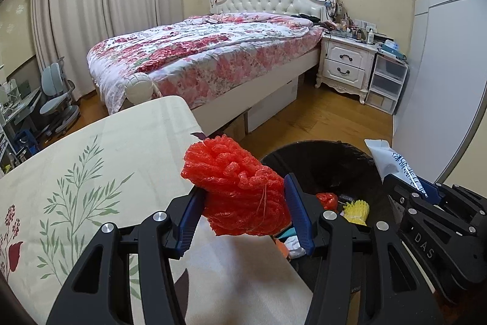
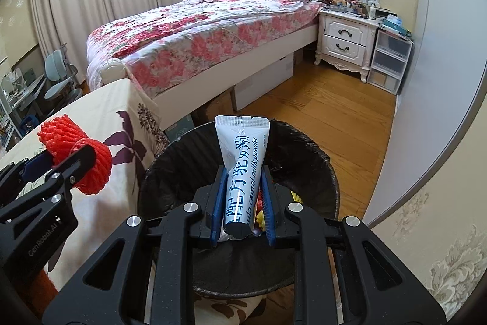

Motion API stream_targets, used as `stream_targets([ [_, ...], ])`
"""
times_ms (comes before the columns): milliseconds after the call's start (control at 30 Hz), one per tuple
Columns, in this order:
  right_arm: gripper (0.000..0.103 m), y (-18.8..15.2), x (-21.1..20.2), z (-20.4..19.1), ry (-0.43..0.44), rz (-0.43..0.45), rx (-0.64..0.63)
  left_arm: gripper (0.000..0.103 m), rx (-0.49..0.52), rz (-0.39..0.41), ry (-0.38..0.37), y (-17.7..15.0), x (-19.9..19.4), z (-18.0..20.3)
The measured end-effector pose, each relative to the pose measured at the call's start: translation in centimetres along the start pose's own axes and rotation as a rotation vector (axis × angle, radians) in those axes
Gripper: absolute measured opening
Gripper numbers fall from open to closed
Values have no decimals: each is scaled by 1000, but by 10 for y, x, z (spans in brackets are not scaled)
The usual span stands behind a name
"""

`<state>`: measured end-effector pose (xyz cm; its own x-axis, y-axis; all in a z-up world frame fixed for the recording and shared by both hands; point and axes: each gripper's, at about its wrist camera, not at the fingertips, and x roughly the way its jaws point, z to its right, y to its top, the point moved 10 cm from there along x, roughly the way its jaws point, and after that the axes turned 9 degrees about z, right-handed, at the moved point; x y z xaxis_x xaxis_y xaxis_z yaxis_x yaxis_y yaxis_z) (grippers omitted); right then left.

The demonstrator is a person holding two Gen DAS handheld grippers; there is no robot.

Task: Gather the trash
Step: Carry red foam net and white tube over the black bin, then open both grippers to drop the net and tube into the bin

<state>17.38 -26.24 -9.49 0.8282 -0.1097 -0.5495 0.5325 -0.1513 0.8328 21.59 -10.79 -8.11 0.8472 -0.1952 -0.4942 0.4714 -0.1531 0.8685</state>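
My left gripper [image 1: 243, 203] is shut on a red foam fruit net [image 1: 237, 188], held at the table's right edge beside the bin; it also shows in the right wrist view [image 2: 79, 160]. My right gripper [image 2: 242, 203] is shut on a pale blue camel milk powder sachet [image 2: 242, 166], held upright over the black-lined trash bin [image 2: 307, 160]. In the left wrist view the sachet [image 1: 392, 163] and right gripper sit over the bin's right side [image 1: 319, 160]. The bin holds a red net [image 1: 327, 200], a yellow net [image 1: 357, 210] and other scraps.
A table with a floral cloth [image 1: 91, 172] lies left of the bin. A bed [image 1: 207, 57] stands behind, with boxes under it. A white nightstand [image 1: 347, 63] and plastic drawers [image 1: 386, 84] stand at the back right. A wardrobe [image 1: 441, 66] runs along the right.
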Motion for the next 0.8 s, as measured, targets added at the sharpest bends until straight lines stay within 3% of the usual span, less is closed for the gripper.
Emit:
stream_targets([
  [333,21,1,22,14,-26,-5,22,53,13,-27,-1,2,29,13],
  [800,22,-8,43,23,-43,-43,43,55,50,-51,-15,-1,41,27],
])
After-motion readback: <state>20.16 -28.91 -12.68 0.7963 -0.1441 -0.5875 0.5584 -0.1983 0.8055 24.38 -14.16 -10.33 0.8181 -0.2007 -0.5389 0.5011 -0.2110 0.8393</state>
